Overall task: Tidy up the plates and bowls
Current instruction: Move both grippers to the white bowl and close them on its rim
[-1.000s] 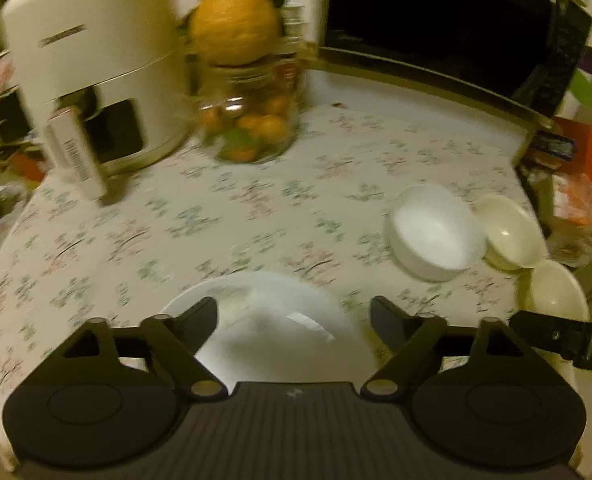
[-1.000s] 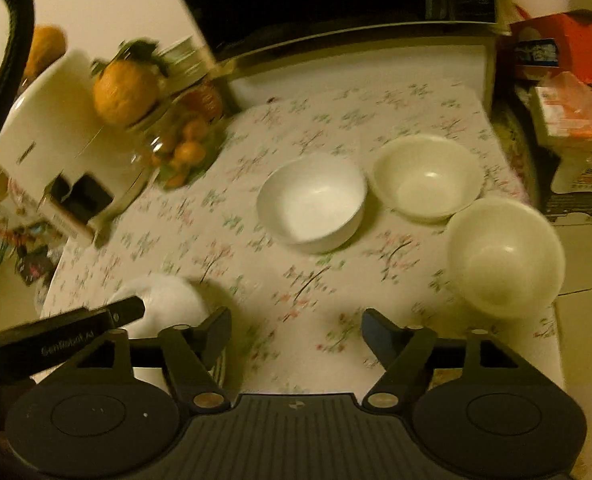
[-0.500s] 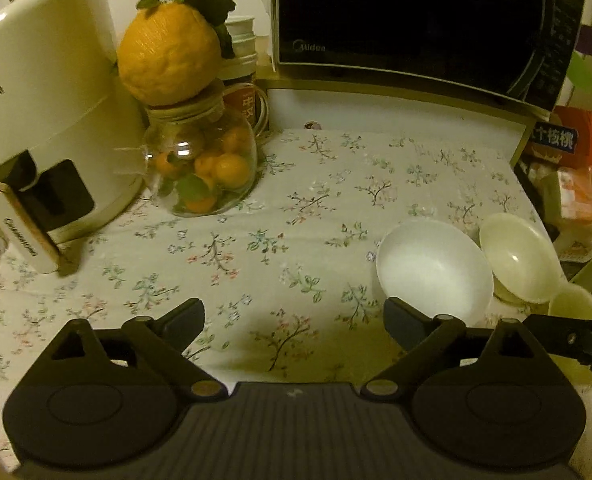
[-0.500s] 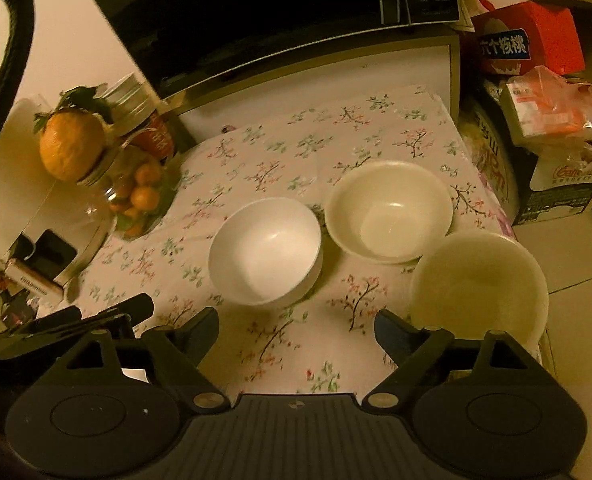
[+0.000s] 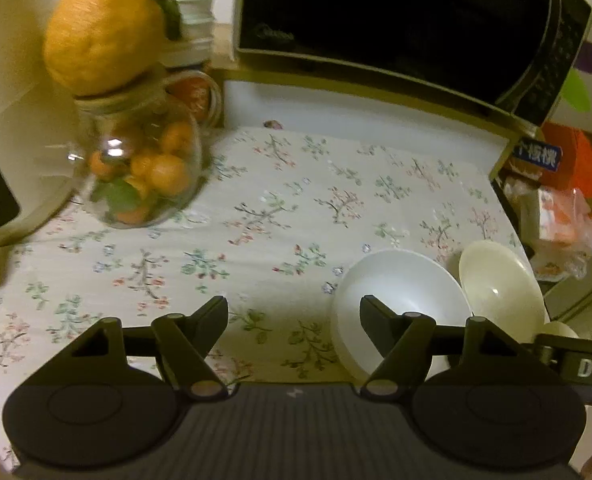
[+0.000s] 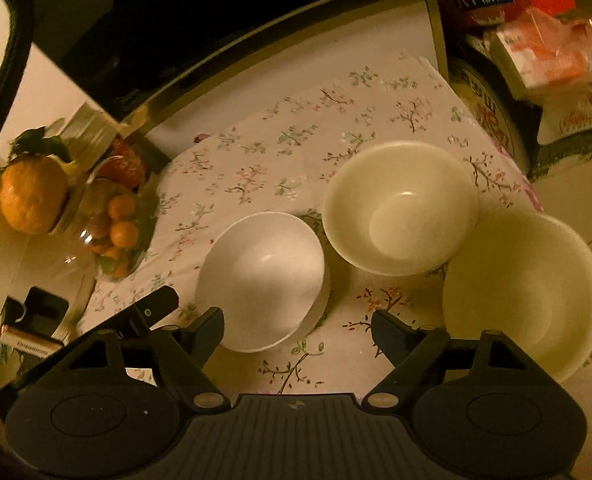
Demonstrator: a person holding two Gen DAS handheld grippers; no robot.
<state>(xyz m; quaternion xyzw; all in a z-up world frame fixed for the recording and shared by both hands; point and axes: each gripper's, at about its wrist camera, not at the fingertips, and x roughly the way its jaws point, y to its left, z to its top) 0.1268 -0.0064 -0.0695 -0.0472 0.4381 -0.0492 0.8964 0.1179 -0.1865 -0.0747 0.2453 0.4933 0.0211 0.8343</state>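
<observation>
Three bowls sit on the tabletop [image 6: 255,152]: white bowl [image 6: 261,280], middle bowl [image 6: 400,206], right bowl [image 6: 522,292]. Left tongs [image 5: 293,312] are closing on nothing beside the white bowl. Right tongs [image 6: 298,322] are closing, empty too.

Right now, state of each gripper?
Left gripper: jaws closing, nothing between them, holding nothing.
Right gripper: jaws closing, only the white bowl's near edge between them, not gripped.

Glossy white bowl [image 6: 261,280], glass jar [image 5: 139,168]
</observation>
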